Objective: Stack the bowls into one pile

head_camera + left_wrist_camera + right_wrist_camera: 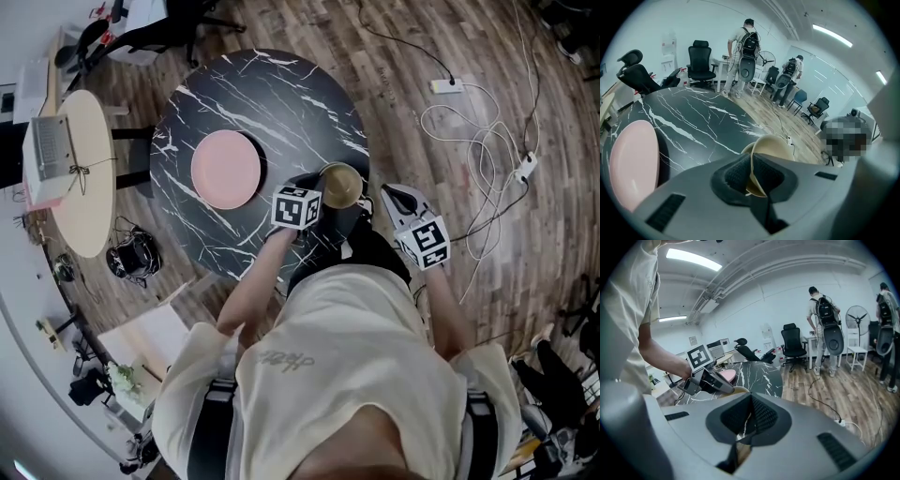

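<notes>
My left gripper point(752, 176) is clenched on the rim of a tan bowl point(341, 185). The thin wall of the bowl stands pinched between the two dark ribbed pads, and the rest of the bowl extends beyond them. From above, the bowl sits at the near right edge of a round black marble table point(262, 94). I cannot tell whether its base touches the tabletop.

A pink bowl point(226, 169) rests on the table to the left of the tan one, apart from it.

My right gripper point(749, 416) hangs just right of the tan bowl, off the table's edge. Its jaws are drawn together with nothing between them.

White cables point(478, 150) trail over the wooden floor to the right.
</notes>
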Demonstrator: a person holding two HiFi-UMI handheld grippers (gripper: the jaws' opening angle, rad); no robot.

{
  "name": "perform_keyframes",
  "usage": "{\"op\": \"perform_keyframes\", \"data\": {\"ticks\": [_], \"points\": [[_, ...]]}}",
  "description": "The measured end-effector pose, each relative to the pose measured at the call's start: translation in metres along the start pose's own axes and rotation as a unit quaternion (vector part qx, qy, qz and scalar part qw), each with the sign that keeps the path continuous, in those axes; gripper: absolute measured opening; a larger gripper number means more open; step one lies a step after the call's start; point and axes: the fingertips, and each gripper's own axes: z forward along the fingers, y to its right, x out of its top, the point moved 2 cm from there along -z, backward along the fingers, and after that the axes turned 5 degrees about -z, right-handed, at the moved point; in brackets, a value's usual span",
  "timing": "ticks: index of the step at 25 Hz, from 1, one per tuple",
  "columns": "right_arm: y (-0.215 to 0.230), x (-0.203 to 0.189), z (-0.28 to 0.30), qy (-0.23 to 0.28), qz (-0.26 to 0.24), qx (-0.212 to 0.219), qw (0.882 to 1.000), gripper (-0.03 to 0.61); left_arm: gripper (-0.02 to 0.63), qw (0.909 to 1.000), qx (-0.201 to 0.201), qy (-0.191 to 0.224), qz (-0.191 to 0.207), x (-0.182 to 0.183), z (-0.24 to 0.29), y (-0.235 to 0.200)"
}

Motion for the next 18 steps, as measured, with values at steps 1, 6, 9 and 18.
{"op": "perform_keyframes", "data": {"ticks": [1,6,9,18], "points": [[0.000,0.000,0.001,0.000,0.000,0.002,1.000,0.006,0.034,1.0000,0.003,-0.002,0.005,-0.001,0.001,-0.001],[0.000,-0.001,0.005,0.000,0.003,0.005,1.000,0.006,0.034,0.9999,0.011,-0.005,0.012,-0.004,0.006,-0.005],[0.001,0.000,0.007,0.002,0.005,0.005,1.000,0.006,0.034,0.9994,0.019,-0.004,0.028,-0.005,0.007,-0.006],[-0.003,-0.002,0.013,-0.003,0.004,0.010,1.000,0.006,0.098,0.9980,0.041,0.005,0.048,-0.003,0.000,-0.011]]}}
